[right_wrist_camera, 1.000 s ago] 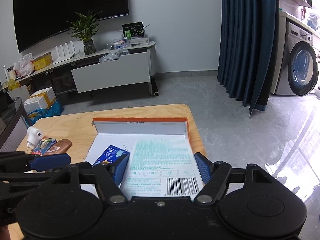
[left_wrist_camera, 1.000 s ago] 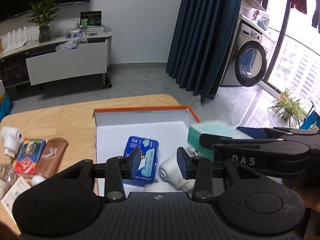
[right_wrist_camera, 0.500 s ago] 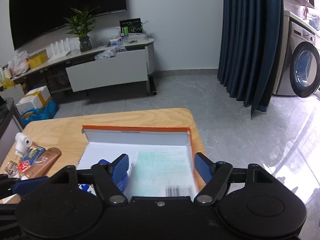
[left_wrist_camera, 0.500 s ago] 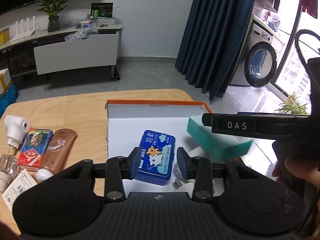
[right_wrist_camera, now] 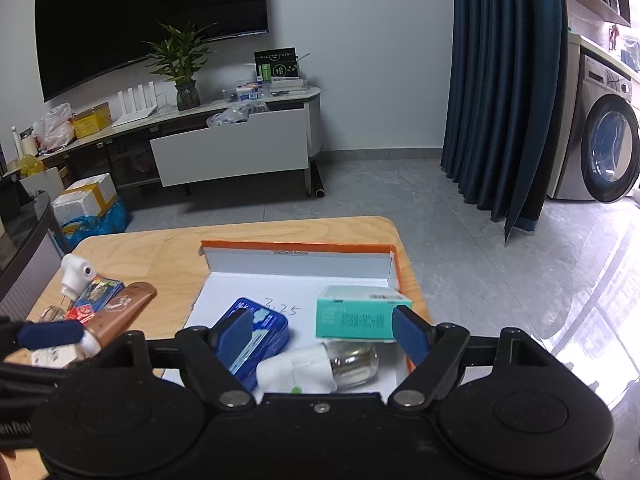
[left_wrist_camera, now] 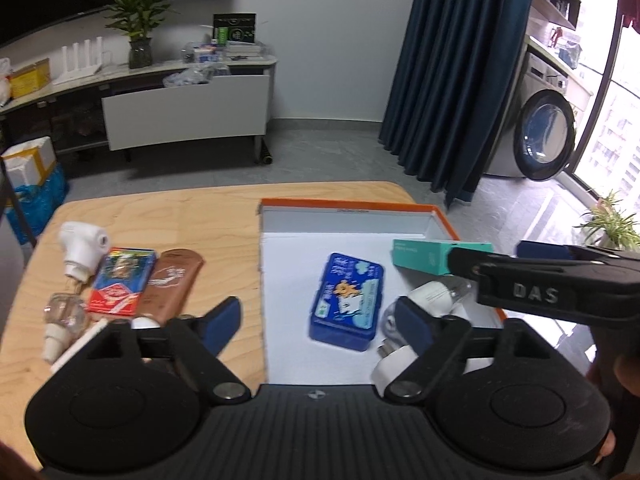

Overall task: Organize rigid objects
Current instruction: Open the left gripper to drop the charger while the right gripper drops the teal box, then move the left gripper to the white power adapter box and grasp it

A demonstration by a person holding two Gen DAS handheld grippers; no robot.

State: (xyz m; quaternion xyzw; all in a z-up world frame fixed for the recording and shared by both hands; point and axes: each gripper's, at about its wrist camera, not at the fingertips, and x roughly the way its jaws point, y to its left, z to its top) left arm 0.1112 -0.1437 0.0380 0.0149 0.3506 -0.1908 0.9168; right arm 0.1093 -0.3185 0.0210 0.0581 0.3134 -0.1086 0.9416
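A white carton with an orange rim [left_wrist_camera: 348, 204] lies on the wooden table [left_wrist_camera: 160, 216]. Inside it are a blue tin [left_wrist_camera: 346, 300], a white plug-in device with a glass bulb [right_wrist_camera: 320, 364] and a teal box [right_wrist_camera: 360, 312] by the right wall. My right gripper [right_wrist_camera: 323, 332] hovers just behind the teal box, its jaws opening and its pads off the box. My left gripper [left_wrist_camera: 318, 324] hangs over the carton's near left part, its jaws opening with nothing between them. From the left wrist view, the right gripper [left_wrist_camera: 496, 254] reaches in from the right.
Left of the carton lie a white plug-in device [left_wrist_camera: 82, 248], a red card box [left_wrist_camera: 120, 280], a brown tube [left_wrist_camera: 168, 284], a small glass bottle [left_wrist_camera: 64, 316] and a white packet [left_wrist_camera: 76, 344]. The table ends just right of the carton [right_wrist_camera: 404, 264].
The right gripper let go of the teal box, which now rests in the carton, and drew back. The left jaws swung from narrow to wide, and that gripper shifted back.
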